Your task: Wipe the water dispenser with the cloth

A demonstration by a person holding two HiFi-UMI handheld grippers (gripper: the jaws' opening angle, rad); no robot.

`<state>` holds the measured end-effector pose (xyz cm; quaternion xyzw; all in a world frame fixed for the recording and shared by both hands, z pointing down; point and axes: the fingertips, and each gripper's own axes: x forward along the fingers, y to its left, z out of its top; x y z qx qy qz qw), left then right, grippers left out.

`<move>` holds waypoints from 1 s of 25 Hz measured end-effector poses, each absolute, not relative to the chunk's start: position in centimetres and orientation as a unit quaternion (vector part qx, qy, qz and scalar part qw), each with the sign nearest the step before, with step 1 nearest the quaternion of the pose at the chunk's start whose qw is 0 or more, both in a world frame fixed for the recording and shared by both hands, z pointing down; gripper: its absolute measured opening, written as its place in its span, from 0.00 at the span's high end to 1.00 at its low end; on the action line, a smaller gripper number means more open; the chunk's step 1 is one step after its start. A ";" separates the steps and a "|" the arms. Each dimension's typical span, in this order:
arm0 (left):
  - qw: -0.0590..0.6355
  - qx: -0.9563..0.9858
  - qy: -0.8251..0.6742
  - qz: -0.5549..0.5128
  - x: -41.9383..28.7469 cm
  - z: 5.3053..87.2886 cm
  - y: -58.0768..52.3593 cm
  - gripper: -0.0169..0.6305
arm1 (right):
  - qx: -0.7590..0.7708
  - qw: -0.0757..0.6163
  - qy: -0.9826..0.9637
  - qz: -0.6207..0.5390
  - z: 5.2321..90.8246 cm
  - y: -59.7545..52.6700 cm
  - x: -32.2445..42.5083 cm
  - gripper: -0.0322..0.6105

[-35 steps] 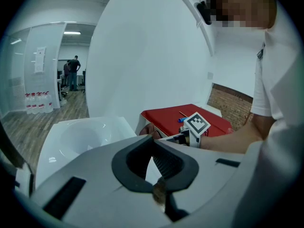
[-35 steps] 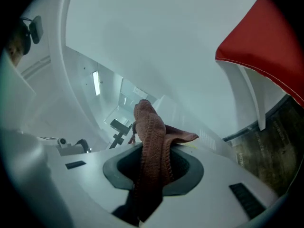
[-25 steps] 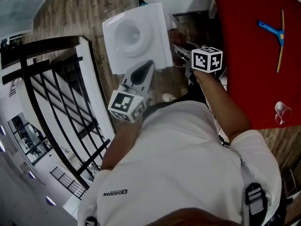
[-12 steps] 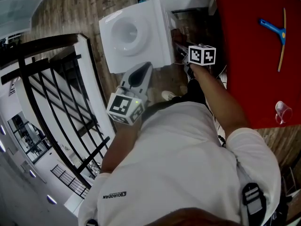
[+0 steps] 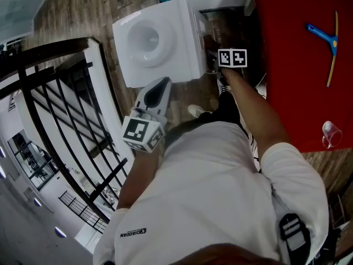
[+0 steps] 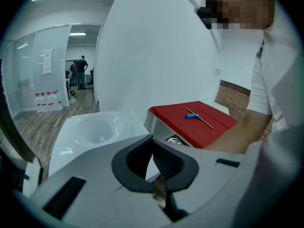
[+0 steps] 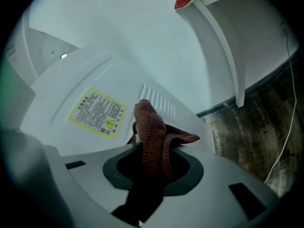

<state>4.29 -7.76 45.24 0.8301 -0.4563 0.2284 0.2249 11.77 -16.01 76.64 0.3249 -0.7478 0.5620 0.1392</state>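
The water dispenser (image 5: 157,40) stands on the wooden floor (image 5: 83,15), just beside the red worktop (image 5: 298,65). In the last second you have slid your right gripper (image 7: 153,161) farther along its panel, fingers clamped tight on the brown cloth (image 7: 149,122), whose bunched end now sits near the yellow label (image 7: 97,113) and the vent slots. I judge the wipe of this face to be under way with most of the dispenser left to do, while your left gripper (image 6: 154,158) has drifted slightly off the top's near corner, fingers closed on nothing.
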 end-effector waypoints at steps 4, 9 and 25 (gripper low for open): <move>0.228 0.828 -0.460 0.228 3.9 45.4 -7.5 0.98 | 0.324 0.147 -0.729 0.585 79.0 -15.9 11.8 0.81; 0.233 0.822 -0.469 0.225 3.3 45.2 -7.3 0.98 | 0.322 0.156 -0.709 0.608 81.3 -16.0 11.9 0.81; 0.228 0.811 -0.490 0.225 1.2 44.9 -6.5 0.98 | 0.329 0.215 -0.692 0.606 84.6 -16.0 12.0 0.81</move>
